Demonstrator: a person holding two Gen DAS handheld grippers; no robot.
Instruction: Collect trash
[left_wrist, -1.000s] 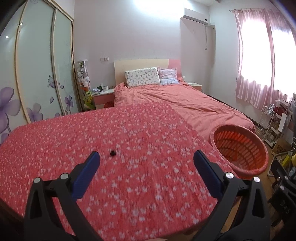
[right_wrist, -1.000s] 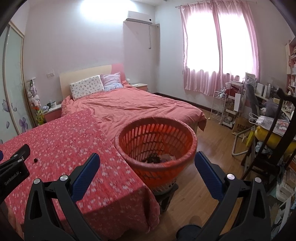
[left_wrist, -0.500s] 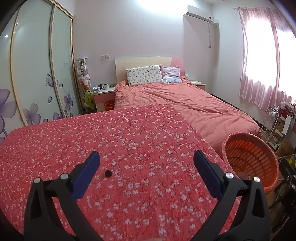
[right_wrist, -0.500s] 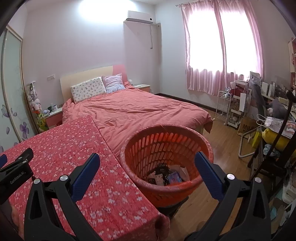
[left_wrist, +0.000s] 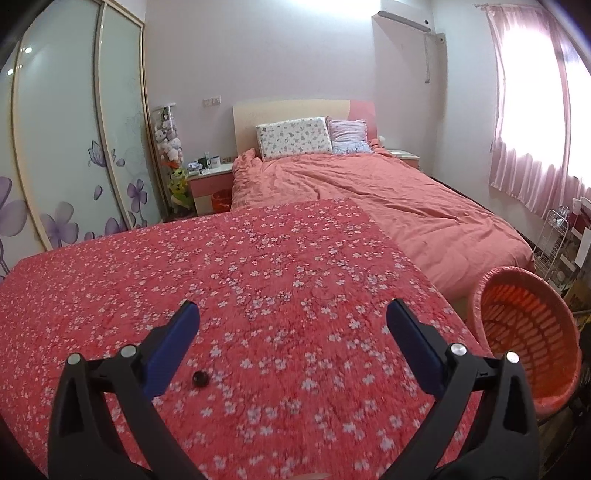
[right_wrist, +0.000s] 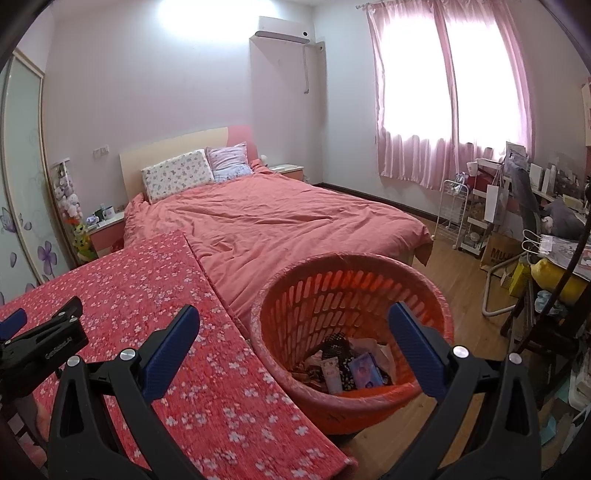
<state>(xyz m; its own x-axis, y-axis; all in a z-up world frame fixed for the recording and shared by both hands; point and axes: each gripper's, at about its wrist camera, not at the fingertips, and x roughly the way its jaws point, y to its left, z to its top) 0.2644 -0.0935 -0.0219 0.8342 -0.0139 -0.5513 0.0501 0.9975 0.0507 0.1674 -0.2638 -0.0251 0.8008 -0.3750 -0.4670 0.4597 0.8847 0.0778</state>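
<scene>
Trash fills the orange basket beneath the spread, empty right hand-held gripper; one small black piece remains on the bench, between the left hand-held gripper's parted, empty fingers.

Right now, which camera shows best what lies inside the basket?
The right wrist view: it looks down into the basket, showing packets and wrappers at the bottom. The left wrist view shows only its rim and slotted wall.
</scene>
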